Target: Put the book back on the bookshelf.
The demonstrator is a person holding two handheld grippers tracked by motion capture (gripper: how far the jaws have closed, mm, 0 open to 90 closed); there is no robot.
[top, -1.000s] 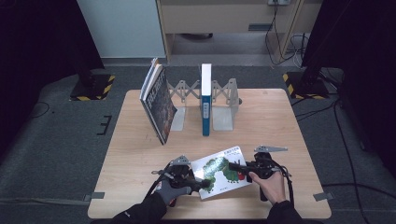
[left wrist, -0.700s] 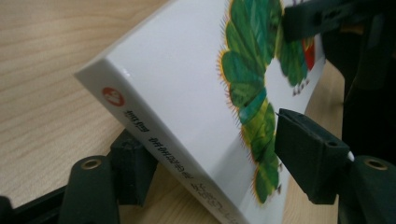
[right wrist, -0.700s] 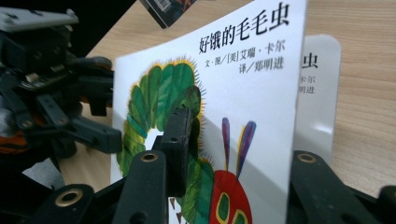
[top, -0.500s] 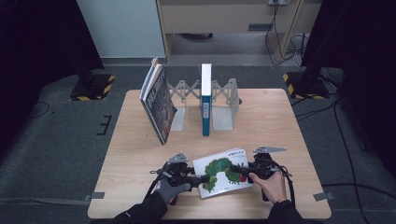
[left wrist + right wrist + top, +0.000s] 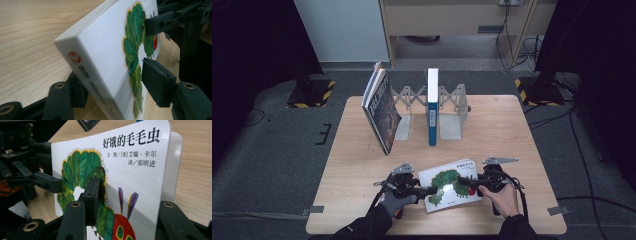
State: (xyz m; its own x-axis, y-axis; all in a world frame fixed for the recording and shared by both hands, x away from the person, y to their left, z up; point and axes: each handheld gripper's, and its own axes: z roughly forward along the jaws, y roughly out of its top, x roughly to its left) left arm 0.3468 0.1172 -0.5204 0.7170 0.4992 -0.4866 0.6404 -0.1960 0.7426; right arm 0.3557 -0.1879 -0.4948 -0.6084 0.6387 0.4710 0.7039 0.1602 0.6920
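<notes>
We note a dark-covered book (image 5: 381, 111) leaning at the table's (image 5: 357, 175) left rear against a grey accordion book rack (image 5: 451, 102), with a blue-spined book (image 5: 432, 107) upright in the rack. Near the front edge, the left hand-held gripper (image 5: 424, 190) has just been closing its jaws, which straddle the spine end of the caterpillar picture book (image 5: 452, 184); its right-hand pad stands just off the cover. The right hand-held gripper (image 5: 464, 182) pinches the book's opposite end, having just loosened a little. The book is tilted, one edge off the table.
</notes>
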